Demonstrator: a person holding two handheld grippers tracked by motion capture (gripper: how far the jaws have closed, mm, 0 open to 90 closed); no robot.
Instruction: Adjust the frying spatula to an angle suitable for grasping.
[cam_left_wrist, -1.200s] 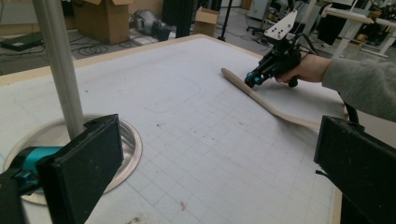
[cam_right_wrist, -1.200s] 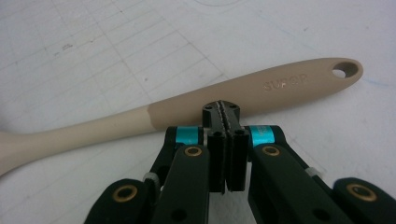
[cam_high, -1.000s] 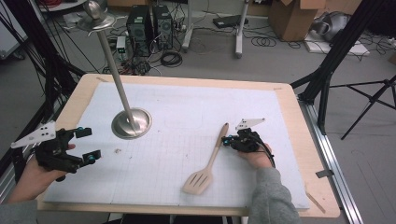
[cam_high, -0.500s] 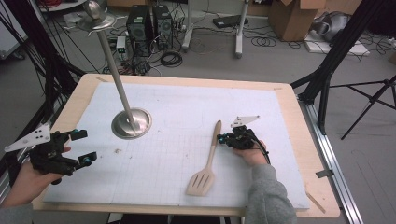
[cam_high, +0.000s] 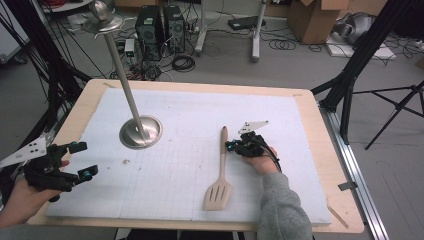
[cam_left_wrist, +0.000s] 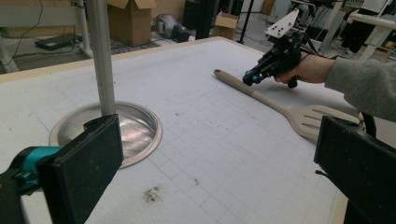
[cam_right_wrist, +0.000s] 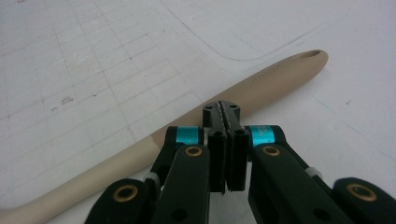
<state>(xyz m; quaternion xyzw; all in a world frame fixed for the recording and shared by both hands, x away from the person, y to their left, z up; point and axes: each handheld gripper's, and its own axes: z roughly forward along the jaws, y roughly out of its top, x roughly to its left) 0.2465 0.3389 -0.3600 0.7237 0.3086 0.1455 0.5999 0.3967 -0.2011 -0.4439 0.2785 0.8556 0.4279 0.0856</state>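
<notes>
A beige slotted spatula (cam_high: 221, 165) lies on the white grid mat (cam_high: 190, 110), handle pointing away from me. My right gripper (cam_high: 229, 145) is shut with nothing between its jaws, and its tip rests against the right side of the handle (cam_right_wrist: 271, 77), near the upper end. In the right gripper view the shut gripper (cam_right_wrist: 221, 109) sits just in front of the handle. My left gripper (cam_high: 84, 160) is wide open over the mat's left edge, holding nothing. The left gripper view has its own open jaws (cam_left_wrist: 219, 140) low in front, with the spatula (cam_left_wrist: 275, 100) and the right gripper (cam_left_wrist: 248, 78) beyond.
A metal stand with a round base (cam_high: 141, 132) and a tall slanted pole (cam_high: 122, 85) stands at the mat's left middle. The wooden table rim (cam_high: 320, 125) surrounds the mat. Tripods, cables and boxes lie on the floor behind.
My right gripper has slid left against the spatula's handle, swinging the handle end leftward so the spatula lies nearly straight. My left gripper drifted slightly toward me.
</notes>
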